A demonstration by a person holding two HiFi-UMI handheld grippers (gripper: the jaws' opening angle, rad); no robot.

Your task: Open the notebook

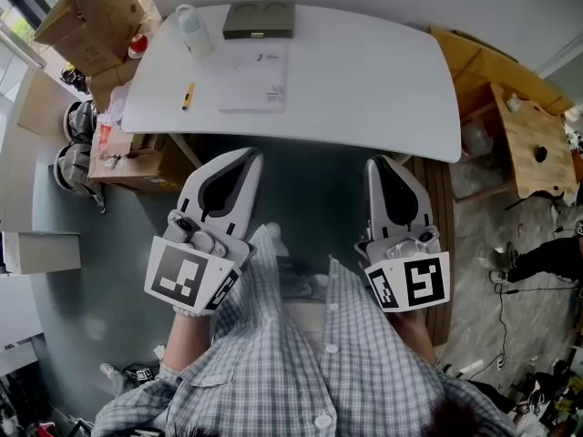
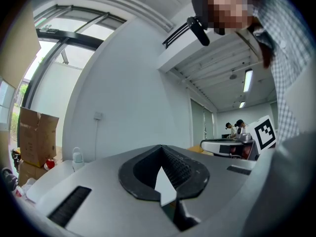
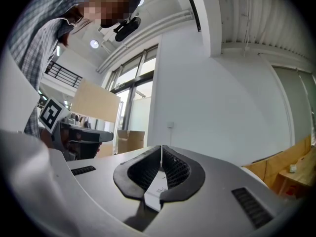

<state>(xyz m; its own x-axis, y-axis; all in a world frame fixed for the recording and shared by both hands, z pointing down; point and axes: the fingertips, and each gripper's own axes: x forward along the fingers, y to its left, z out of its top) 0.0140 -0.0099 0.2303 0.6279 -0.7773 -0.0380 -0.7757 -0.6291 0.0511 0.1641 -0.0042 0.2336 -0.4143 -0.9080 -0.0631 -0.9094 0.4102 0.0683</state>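
I hold my left tool [image 1: 248, 157] and my right tool [image 1: 381, 164] side by side in front of my checked shirt, both pointing level toward the white rounded worktop [image 1: 383, 89] and both short of its near edge. In the left gripper view my left tool [image 2: 160, 149] is clenched, its black ribbed pads meeting at the tips with nothing caught between them. In the right gripper view my right tool [image 3: 161, 149] is clenched the same way, pads together along a thin seam, grasping nothing.

The thin white notebook [image 1: 255, 78] lies flat and closed on the left half of the worktop, well apart from both tools and more in line with my left tool than my right. Just behind the notebook, at the far edge, sits a flat grey rectangular box [image 1: 260, 19]. A translucent plastic bottle with a white cap [image 1: 193, 31] stands near the far left corner, and a small yellow pen-like stick [image 1: 188, 96] lies to the left of the notebook, apart from it. Brown cardboard boxes [image 1: 91, 16] stand on the floor beyond the worktop's left end, and light wooden furniture [image 1: 510, 116] stands off its right end
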